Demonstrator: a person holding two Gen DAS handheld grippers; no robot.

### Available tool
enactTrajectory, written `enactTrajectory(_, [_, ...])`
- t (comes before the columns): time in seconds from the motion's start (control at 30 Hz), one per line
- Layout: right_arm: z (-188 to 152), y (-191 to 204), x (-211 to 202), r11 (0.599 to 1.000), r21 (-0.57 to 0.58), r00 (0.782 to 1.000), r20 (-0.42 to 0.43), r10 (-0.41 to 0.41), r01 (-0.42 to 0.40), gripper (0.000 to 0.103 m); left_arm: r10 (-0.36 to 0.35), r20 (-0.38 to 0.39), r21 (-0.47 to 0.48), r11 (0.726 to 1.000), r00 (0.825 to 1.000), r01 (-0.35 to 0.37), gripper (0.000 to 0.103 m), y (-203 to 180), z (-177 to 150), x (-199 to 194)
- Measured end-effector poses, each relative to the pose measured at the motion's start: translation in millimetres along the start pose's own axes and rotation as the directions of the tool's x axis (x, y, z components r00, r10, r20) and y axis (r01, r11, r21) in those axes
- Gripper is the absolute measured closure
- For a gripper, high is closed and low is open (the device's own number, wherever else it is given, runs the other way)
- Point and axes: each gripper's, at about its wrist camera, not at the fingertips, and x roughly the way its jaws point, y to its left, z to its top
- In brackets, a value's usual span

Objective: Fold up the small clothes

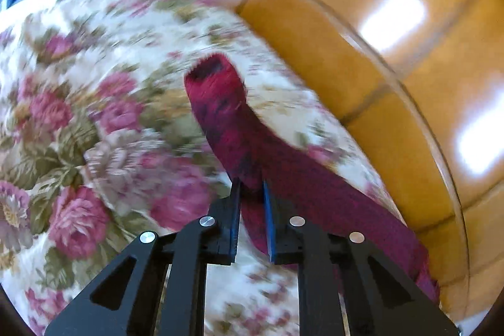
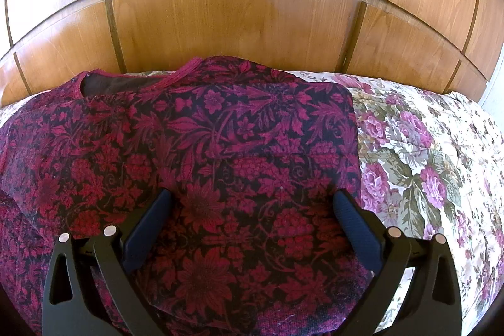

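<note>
On the flowered bedspread [image 1: 94, 122], in the blurred left wrist view, the left gripper [image 1: 252, 191] pinches a sleeve [image 1: 220, 109] of the crimson-and-black floral top [image 2: 195, 147] between its nearly closed blue-edged jaws; the cuff opens away from the camera. In the right wrist view the top lies spread flat, neckline [image 2: 126, 82] toward the wooden headboard [image 2: 236, 18], its right side folded to a straight edge. The right gripper [image 2: 252, 203] hangs over the cloth with jaws wide apart, clasping nothing. Bedspread shows to the right.
</note>
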Motion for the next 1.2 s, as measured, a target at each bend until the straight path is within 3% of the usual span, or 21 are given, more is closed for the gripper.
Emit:
enactTrajectory(0.03, [-0.1,0.3,-0.3,1.0,-0.001,1.0,0.0,-0.001,0.001,0.002,-0.017,0.013,0.049,0.999,1.0,0.016,0.09,-14.0,-5.8,-6.6])
enactTrajectory(0.1, [-0.4,0.4,-0.7,1.0,-0.001,1.0,0.001,-0.001,0.001,0.002,-0.055,0.011,0.126,0.991,0.998,0.053,0.103,-36.5,-14.8,-12.3])
enactTrajectory(0.27, [0.0,-1.2,0.7,1.0,-0.002,1.0,0.001,0.001,-0.001,0.002,-0.151,-0.025,0.332,0.931,0.988,0.15,0.103,-108.6,-60.6,-23.0])
enactTrajectory(0.33, [-0.1,-1.4,0.8,1.0,0.0,1.0,0.001,0.004,-0.004,0.002,-0.157,-0.05,0.368,0.915,0.986,0.165,0.103,-128.1,-75.8,-20.4])
enactTrajectory(0.43, [0.0,-1.3,0.9,1.0,0.001,1.0,0.0,0.006,-0.006,0.002,-0.194,-0.123,0.293,0.93,0.973,0.223,0.103,-133.8,-90.7,-13.1])
enactTrajectory(0.47, [0.2,-1.5,0.8,1.0,0.003,1.0,0.0,0.008,-0.008,0.002,-0.196,-0.137,0.266,0.937,0.971,0.226,0.098,-131.2,-93.2,-10.9])
enactTrajectory(0.5, [0.8,-2.1,1.1,1.0,0.004,1.0,0.0,0.011,-0.011,0.002,-0.191,-0.141,0.25,0.943,0.971,0.221,0.078,-126.8,-93.1,-8.6])
enactTrajectory(0.57, [1.2,-3.6,1.7,1.0,0.007,1.0,-0.001,0.015,-0.015,0.002,-0.176,-0.114,0.203,0.959,0.978,0.197,0.055,-110.0,-92.4,-12.0])
enactTrajectory(0.6, [1.4,-3.8,1.5,1.0,0.009,1.0,0.0,0.018,-0.018,0.002,-0.164,-0.095,0.174,0.969,0.982,0.178,0.054,-97.5,-86.6,-13.0])
enactTrajectory(0.73, [1.7,-4.6,1.5,1.0,0.009,1.0,0.001,0.019,-0.019,0.002,-0.084,-0.058,-0.011,0.996,0.995,0.084,0.054,-40.2,-58.1,-11.2])
enactTrajectory(0.87, [1.3,-4.1,1.1,1.0,0.008,1.0,0.001,0.018,-0.018,0.002,-0.006,-0.051,-0.255,0.967,0.999,-0.007,0.054,27.0,-24.0,5.1])
enactTrajectory(1.03, [1.3,-4.7,1.3,1.0,0.007,1.0,0.0,0.015,-0.015,0.002,0.023,-0.063,-0.286,0.958,0.998,-0.04,0.056,53.4,0.2,28.8])
enactTrajectory(1.07, [1.3,-4.4,1.3,1.0,0.007,1.0,0.001,0.015,-0.015,0.002,0.044,-0.062,-0.268,0.961,0.997,-0.06,0.076,51.6,3.5,31.4])
enactTrajectory(1.1, [1.1,-4.8,1.3,1.0,0.007,1.0,0.001,0.014,-0.014,0.002,0.048,-0.064,-0.253,0.965,0.997,-0.063,0.087,49.2,5.8,33.0])
enactTrajectory(1.2, [0.8,-4.4,1.3,1.0,0.007,1.0,0.001,0.015,-0.015,0.002,0.037,-0.039,-0.183,0.982,0.999,-0.044,0.093,32.6,10.6,27.4])
